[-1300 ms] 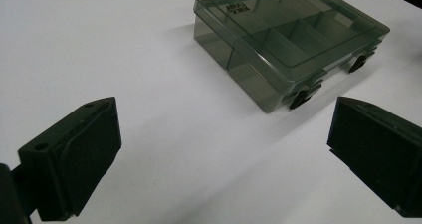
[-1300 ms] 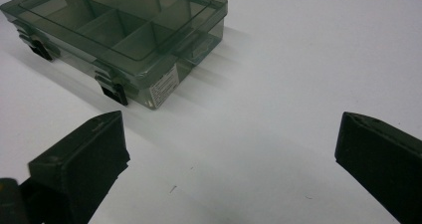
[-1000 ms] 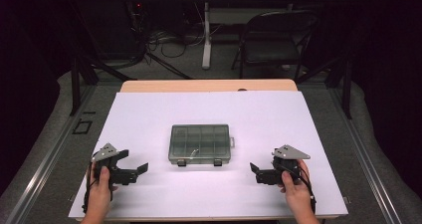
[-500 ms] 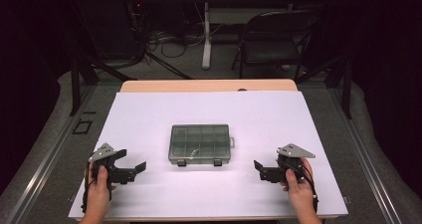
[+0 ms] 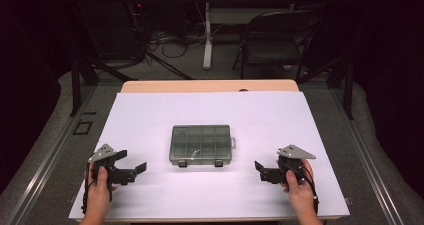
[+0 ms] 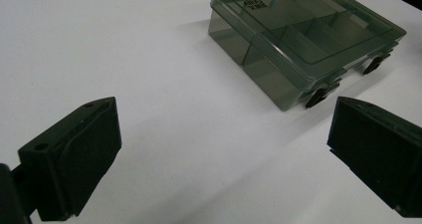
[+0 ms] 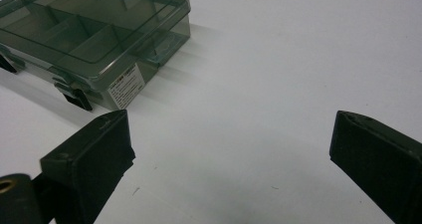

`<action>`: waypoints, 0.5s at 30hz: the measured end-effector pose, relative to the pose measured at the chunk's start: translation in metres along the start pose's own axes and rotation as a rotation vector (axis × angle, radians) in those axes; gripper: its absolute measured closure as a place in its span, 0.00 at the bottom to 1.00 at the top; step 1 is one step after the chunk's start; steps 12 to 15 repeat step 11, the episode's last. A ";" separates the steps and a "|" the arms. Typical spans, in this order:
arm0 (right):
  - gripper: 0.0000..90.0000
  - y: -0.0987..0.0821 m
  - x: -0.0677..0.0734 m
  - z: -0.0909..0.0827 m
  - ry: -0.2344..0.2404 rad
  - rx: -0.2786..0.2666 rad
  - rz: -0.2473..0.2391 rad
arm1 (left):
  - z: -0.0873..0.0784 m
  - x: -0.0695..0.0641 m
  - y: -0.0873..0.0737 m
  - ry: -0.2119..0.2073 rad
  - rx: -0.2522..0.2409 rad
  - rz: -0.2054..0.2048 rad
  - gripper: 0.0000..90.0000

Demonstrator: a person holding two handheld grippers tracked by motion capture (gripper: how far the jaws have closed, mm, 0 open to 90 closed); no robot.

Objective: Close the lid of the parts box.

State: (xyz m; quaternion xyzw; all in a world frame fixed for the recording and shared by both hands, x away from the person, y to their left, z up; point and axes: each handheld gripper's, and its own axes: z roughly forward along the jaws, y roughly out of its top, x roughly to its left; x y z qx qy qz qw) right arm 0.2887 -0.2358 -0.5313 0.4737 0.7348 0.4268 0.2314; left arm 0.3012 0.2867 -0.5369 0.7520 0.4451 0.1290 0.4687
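Note:
A smoky clear compartment box [image 5: 201, 145] lies in the middle of the white table top, lid down, with two black latches on its near side. My left gripper [image 5: 131, 161] rests left of it, open and holding nothing, jaws pointing towards the box. The right gripper [image 5: 266, 169] sits right of the box, open and holding nothing as well. In the left gripper view the box [image 6: 303, 35] is ahead to the upper right of the wide-apart jaws [image 6: 224, 154]. In the right gripper view the box [image 7: 89, 30] is at the upper left, a white label on its side, beyond the spread jaws [image 7: 234, 154].
The white sheet [image 5: 210, 110] covers a wooden table whose far edge [image 5: 210, 86] shows. Beyond it stand a dark folding chair [image 5: 277, 37], a table leg and floor cables. A person's hands hold both grippers near the table's front edge.
Both grippers have drifted a little outward, away from the box. The box has not moved and the jaws stay apart.

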 end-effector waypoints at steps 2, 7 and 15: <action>0.03 0.000 0.000 0.000 -0.002 0.004 -0.004 | 0.000 0.000 0.000 -0.001 0.000 -0.006 0.00; 0.03 0.000 -0.001 0.000 -0.001 0.005 -0.002 | 0.000 0.000 0.000 -0.001 0.001 -0.009 0.00; 0.02 -0.001 -0.003 0.002 -0.009 0.010 0.010 | 0.002 0.002 0.000 0.005 0.006 -0.010 0.00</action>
